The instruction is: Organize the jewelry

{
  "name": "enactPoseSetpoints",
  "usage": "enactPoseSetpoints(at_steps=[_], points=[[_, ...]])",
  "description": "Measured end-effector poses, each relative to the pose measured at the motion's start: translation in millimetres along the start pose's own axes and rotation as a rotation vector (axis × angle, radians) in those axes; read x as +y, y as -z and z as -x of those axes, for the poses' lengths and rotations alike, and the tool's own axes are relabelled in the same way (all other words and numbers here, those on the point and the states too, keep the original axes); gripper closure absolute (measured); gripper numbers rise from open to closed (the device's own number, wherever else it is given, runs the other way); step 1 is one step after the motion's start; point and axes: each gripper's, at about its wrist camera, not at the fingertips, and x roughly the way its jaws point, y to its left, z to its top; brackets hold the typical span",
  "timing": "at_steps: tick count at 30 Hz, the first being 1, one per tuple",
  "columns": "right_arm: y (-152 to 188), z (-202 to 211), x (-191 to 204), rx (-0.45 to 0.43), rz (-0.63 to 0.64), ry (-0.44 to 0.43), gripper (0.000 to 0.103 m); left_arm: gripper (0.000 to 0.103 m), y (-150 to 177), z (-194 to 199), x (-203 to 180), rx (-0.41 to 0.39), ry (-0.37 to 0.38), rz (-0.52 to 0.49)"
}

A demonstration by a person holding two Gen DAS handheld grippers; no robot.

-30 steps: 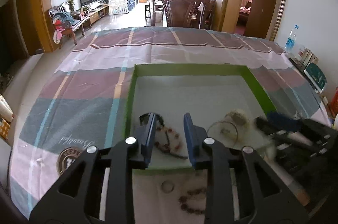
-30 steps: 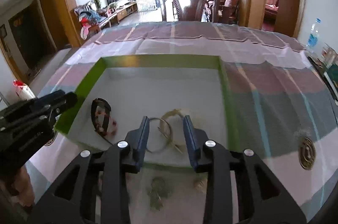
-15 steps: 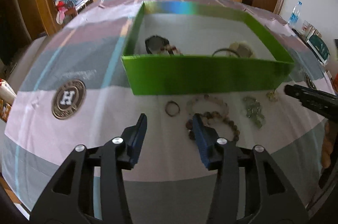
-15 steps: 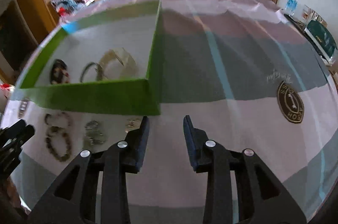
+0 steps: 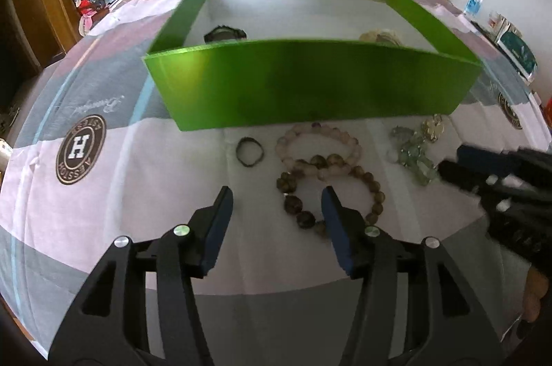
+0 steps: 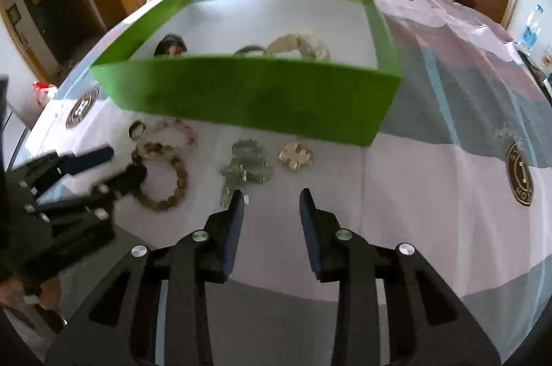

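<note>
Next pick, likely: left gripper (image 5: 276,207) wide open, empty, low over the bench (image 5: 172,186). Brown bead bracelet (image 5: 331,190) lies just ahead, partly between its fingers. Advice: close on one strand only, clear of the pink bracelet (image 5: 319,145) touching it. Right gripper (image 6: 270,202) open, empty; green pendant cluster (image 6: 246,171) just ahead-left of it. Green box (image 5: 310,86) beyond both.

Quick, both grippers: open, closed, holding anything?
Left gripper: open, holding nothing, above the brown bead bracelet.
Right gripper: open, holding nothing.
</note>
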Motion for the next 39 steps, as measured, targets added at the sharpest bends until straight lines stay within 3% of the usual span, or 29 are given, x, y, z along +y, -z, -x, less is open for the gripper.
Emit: enactPoseSetpoints(at_steps=[8, 9, 11, 13, 22, 28, 33, 35, 39], points=[[-5.8, -3.8, 12.4, -0.017, 0.012, -0.065, 0.07, 0.049, 18.1, 13.1, 6.5, -0.003, -0.017, -0.004], [-7.5, -6.6, 17.6, -0.014, 0.025, -0.069, 0.073, 0.049, 21.7, 16.0, 9.6, -0.001, -0.019, 0.002], [-5.8, -17.2, 28.7, 0.013, 0.059, -0.053, 0.091, 0.049, 26.0, 19.3, 15.5, 0.004, -0.023, 0.016], [-2.5, -21.9, 33.5, 0.027, 0.078, -0.043, 0.094, 0.049, 28.0, 21.1, 20.7, 0.005, -0.027, 0.03], [40.7, 6.1, 46.7, 0.063, 0.162, -0.178, 0.095, 0.047, 35.2, 26.1, 30.0, 0.013, -0.017, 0.05], [41.2, 15.2, 29.0, 0.016, 0.075, -0.124, 0.081, 0.044, 36.1, 25.8, 23.7, 0.013, -0.02, 0.029], [37.9, 11.4, 27.5, 0.015, 0.052, -0.128, 0.079, 0.071, 40.8, 31.6, 23.7, 0.009, 0.003, 0.013], [37.5, 9.8, 23.2, 0.019, 0.034, -0.128, 0.078, 0.078, 43.9, 33.8, 23.4, 0.012, 0.024, 0.005], [35.1, 9.1, 16.1, 0.015, -0.014, -0.118, 0.078, 0.078, 47.4, 38.1, 27.6, 0.02, 0.035, 0.016]])
